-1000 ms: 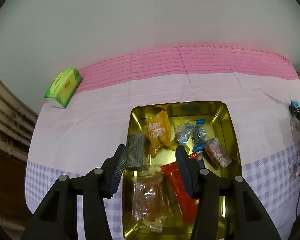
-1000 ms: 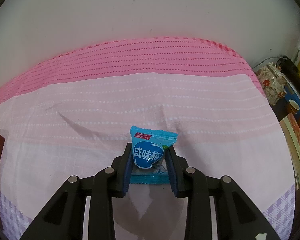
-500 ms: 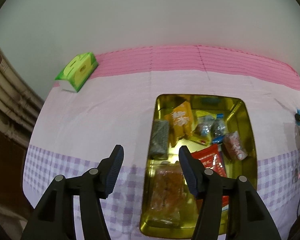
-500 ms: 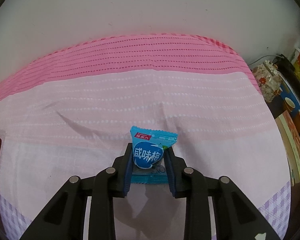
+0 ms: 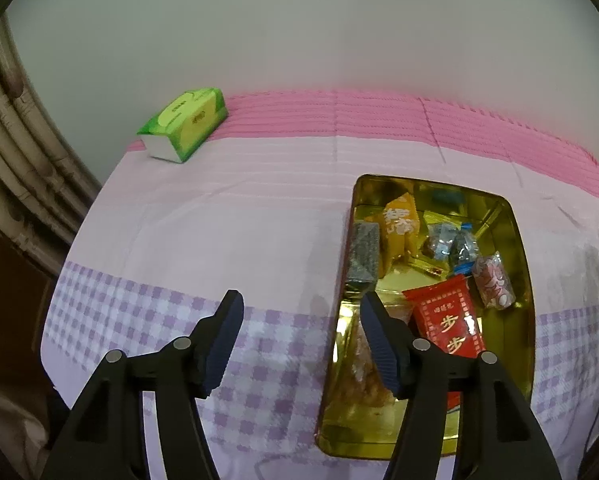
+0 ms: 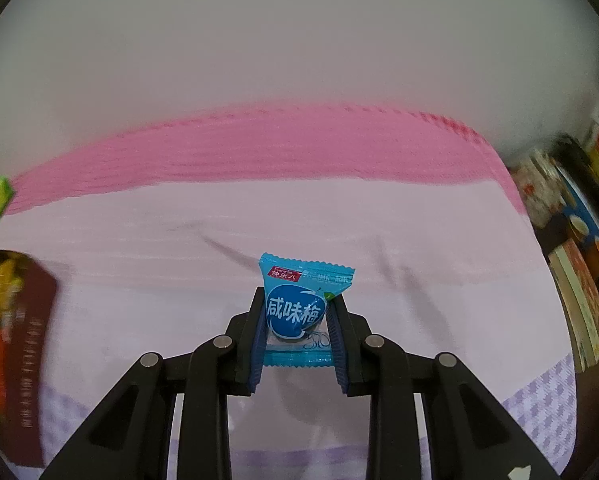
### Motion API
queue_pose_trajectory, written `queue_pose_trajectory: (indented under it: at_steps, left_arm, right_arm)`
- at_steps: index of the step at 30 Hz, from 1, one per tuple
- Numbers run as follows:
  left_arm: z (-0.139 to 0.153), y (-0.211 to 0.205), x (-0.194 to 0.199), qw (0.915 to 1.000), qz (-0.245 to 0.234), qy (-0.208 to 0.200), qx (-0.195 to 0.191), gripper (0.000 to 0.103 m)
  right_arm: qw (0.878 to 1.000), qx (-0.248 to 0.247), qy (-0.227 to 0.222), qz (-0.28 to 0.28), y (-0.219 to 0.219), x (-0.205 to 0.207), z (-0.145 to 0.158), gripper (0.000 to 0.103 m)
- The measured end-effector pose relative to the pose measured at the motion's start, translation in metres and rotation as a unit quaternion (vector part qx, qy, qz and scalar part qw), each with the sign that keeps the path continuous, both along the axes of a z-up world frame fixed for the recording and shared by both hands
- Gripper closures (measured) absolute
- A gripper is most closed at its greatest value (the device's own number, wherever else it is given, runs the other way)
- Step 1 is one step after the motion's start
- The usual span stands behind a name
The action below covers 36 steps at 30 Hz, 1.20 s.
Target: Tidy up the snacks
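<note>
Right wrist view showed the blue plum-candy packet (image 6: 299, 304) clamped between the pads of the right gripper (image 6: 297, 332), standing upright with its crimped top edge clear above the fingertips and its lower seal showing behind them. It looked light and soft, a thin crinkly film around a small firm lump; the film seemed slippery, so the pinch was best kept across the bulged middle where the candy sits, not on the flat seals, which could slide out. Below and beyond the tongs lay the pink cloth (image 6: 339, 220), not touching the packet.

Left of those tongs a dark red tin wall was partly visible, blurred. From the left wrist camera, the gold tin (image 5: 523, 264) lay just right of the left gripper (image 5: 301, 336), its right pad overlapping the tin's near-left rim. Inside were a red packet (image 5: 447, 320), an orange packet (image 5: 399, 224) and other sweets. That gripper's jaws were opening with nothing between them. A green tissue pack (image 5: 185, 128) sat far ahead to the left.
</note>
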<state>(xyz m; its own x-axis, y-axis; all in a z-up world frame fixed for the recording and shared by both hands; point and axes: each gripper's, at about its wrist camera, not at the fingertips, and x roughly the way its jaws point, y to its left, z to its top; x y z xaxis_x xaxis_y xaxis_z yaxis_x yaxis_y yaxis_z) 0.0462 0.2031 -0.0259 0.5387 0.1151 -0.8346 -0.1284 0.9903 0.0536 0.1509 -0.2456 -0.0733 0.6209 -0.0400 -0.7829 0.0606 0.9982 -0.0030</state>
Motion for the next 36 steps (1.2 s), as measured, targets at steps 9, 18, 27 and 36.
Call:
queue_pose_trajectory:
  at_steps: [9,18,27,36]
  left_arm:
    - [-0.003,0.018,-0.014,0.9997,0.021,-0.006,-0.01,0.039]
    - [-0.008,0.033,-0.024,0.999,0.043,-0.009,-0.002,0.036]
    - [-0.014,0.043,-0.028,0.9985,0.052,-0.009,0.013,0.036]
    - [-0.018,0.056,-0.029,0.9978,0.066,-0.003,0.009,0.036]
  right_arm:
    - [0.992,0.034,-0.013,0.12,0.112,-0.029,0.029,0.077]
    - [0.977,0.053,0.009,0.207,0.203,-0.055,0.026,0.077]
    - [0.971,0.032,0.031,0.236,0.251,-0.057,0.009,0.077]
    - [0.974,0.008,0.052,0.219,0.267,-0.047,-0.01,0.077]
